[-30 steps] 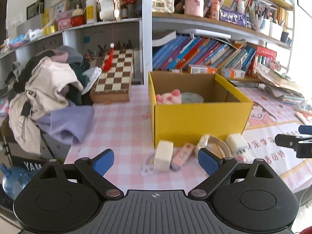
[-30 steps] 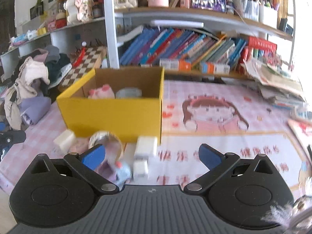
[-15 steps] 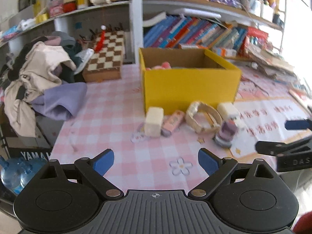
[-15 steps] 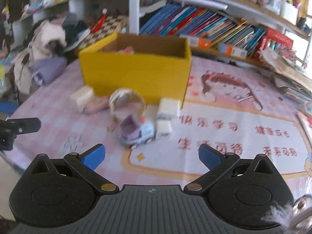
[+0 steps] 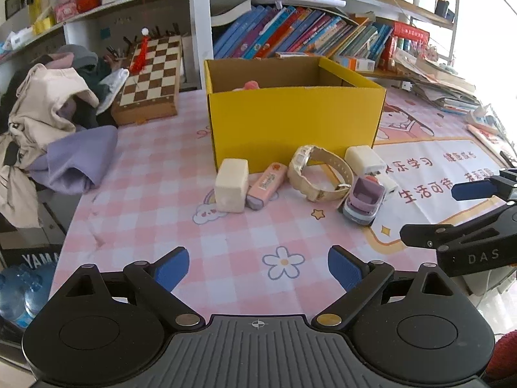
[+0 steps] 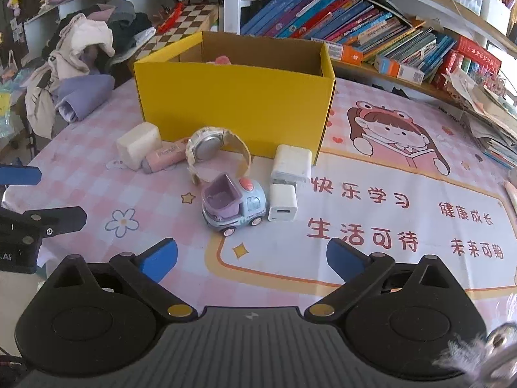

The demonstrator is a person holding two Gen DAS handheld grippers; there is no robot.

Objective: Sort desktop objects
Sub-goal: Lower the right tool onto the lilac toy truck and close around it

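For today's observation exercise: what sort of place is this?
Probably a child's study desk at home: crowded bookshelves, a cartoon desk mat, and a clothes pile beside a chessboard.

Bright daylight from the right overexposes that edge in both views; sharp centre, strong fisheye curvature toward the dark corners.

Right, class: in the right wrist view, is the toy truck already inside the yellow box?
No, the toy truck stands on the tablecloth in front of the yellow box, beside a small white charger.
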